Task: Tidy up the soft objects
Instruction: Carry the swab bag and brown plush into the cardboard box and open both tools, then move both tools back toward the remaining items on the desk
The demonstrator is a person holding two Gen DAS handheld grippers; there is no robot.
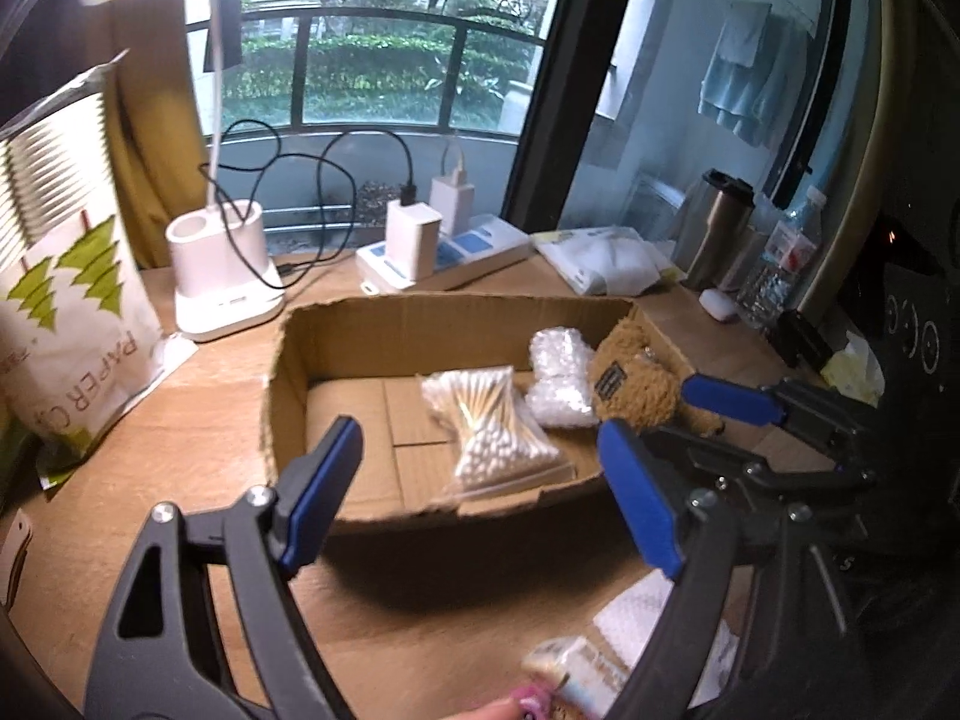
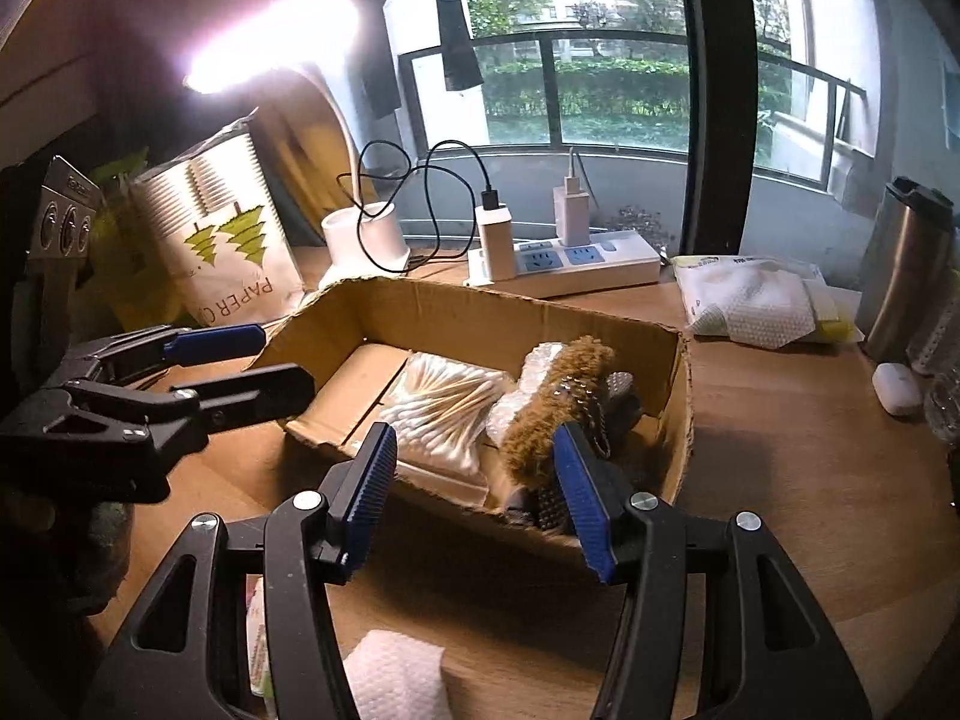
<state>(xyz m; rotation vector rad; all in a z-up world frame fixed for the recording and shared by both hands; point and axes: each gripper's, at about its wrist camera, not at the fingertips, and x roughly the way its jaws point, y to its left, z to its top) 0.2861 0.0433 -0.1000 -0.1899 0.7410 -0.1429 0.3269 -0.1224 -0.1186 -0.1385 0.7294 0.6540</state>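
An open cardboard box [image 1: 288,360] [image 2: 678,396] stands on the wooden desk. Inside it lie a clear bag of cotton swabs [image 1: 486,420] [image 2: 438,402], a bundle of bubble wrap [image 1: 558,378] [image 2: 540,360] and a brown plush toy [image 1: 636,384] [image 2: 552,414] with a metal chain. My left gripper [image 1: 480,498] [image 2: 282,360] hovers open over the box's near wall, with nothing between its fingers. My right gripper [image 2: 474,489] [image 1: 714,426] is open just short of the plush toy, and its pads do not press on the toy.
A white paper towel [image 2: 396,684] [image 1: 654,618] and a small packet [image 1: 576,672] lie near the front edge. Behind the box stand a lamp base [image 1: 222,276], a paper-cup bag [image 1: 60,300], a power strip [image 2: 564,264], a wipes pack [image 2: 756,300] and a steel tumbler [image 2: 906,270].
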